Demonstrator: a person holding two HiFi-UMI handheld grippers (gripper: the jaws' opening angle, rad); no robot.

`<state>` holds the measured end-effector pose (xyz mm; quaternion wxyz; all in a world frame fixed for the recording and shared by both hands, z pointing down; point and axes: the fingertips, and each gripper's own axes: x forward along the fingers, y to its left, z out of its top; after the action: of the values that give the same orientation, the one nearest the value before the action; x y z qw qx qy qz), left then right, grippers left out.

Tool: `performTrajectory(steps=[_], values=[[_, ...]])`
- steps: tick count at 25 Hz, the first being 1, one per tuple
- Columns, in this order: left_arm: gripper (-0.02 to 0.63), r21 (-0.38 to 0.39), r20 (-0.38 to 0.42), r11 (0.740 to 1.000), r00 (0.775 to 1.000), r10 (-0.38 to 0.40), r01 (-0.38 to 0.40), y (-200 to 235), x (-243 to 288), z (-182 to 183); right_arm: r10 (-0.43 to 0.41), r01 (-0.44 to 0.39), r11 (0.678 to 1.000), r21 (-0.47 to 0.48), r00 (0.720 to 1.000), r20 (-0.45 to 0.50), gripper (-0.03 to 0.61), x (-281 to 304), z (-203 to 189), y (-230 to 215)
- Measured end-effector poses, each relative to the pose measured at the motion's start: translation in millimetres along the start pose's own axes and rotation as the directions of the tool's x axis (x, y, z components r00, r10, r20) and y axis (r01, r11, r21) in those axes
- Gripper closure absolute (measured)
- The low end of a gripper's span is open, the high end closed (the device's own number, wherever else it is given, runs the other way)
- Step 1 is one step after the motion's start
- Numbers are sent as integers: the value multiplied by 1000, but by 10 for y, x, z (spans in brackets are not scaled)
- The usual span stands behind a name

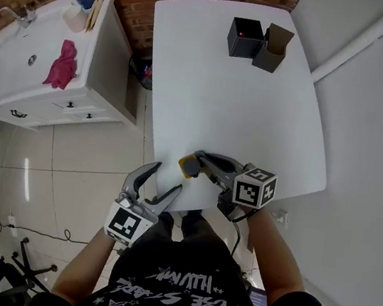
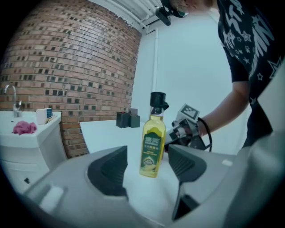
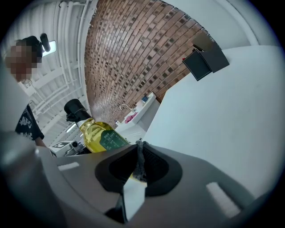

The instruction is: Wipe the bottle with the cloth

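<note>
1. The right tool (image 3: 139, 147) is clenched on the cloth (image 3: 140, 165), a thin grey strip pinched edge-on between its pads. The left tool (image 1: 166, 178) is released, its jaws apart with nothing between them.
2. The bottle (image 2: 152, 142) stands upright at the centre of the left gripper view, just ahead of the open jaws. It rests on the white table (image 1: 242, 106), with the right tool just beside it.
3. Tall, narrow and filled with yellow oil, the bottle will likely be fairly heavy, stiff and smooth-sided, so it may slip or topple when rubbed. The labelled body looks like the safest place to hold it, rather than the dark cap. The cloth is soft and limp.
4. Only the left gripper view shows the bottle whole, with its label and cap. Only the right gripper view shows the cloth in the jaws. The head view gives the layout: both tools are at the table's lower edge and two dark boxes (image 1: 258, 42) are at the top. The bottle there is just a small yellow shape.
</note>
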<state>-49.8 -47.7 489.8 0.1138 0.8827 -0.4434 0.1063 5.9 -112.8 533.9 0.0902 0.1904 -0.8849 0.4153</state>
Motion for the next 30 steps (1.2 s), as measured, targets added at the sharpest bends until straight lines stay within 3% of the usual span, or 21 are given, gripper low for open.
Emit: performTrajectory(steps=[9,16,19,21,25,30], values=[[333,13,2,999,999,52,-52,60,-112,-17,-91,84,993,-84,993,-80,538,75,-174,-141],[336,28,24,995,995,94,-94,132,-237,27,-131,130,989,-71,991,-3,538,-74,-65,-128],[341,28,50,990,990,135,-136,236,-318,123,-163,169,979,-117,985,54,538,-220,81,-32],[350,15,75,984,982,174,-176,330,-383,242,-204,223,955,-197,972,112,538,-354,230,71],[382,-14,146,970,959,242,-243,447,-526,640,-256,350,868,-352,924,285,538,-661,628,427],[492,21,277,961,925,260,-277,390,-678,1117,-235,494,754,-433,818,525,538,-1083,1115,1001]])
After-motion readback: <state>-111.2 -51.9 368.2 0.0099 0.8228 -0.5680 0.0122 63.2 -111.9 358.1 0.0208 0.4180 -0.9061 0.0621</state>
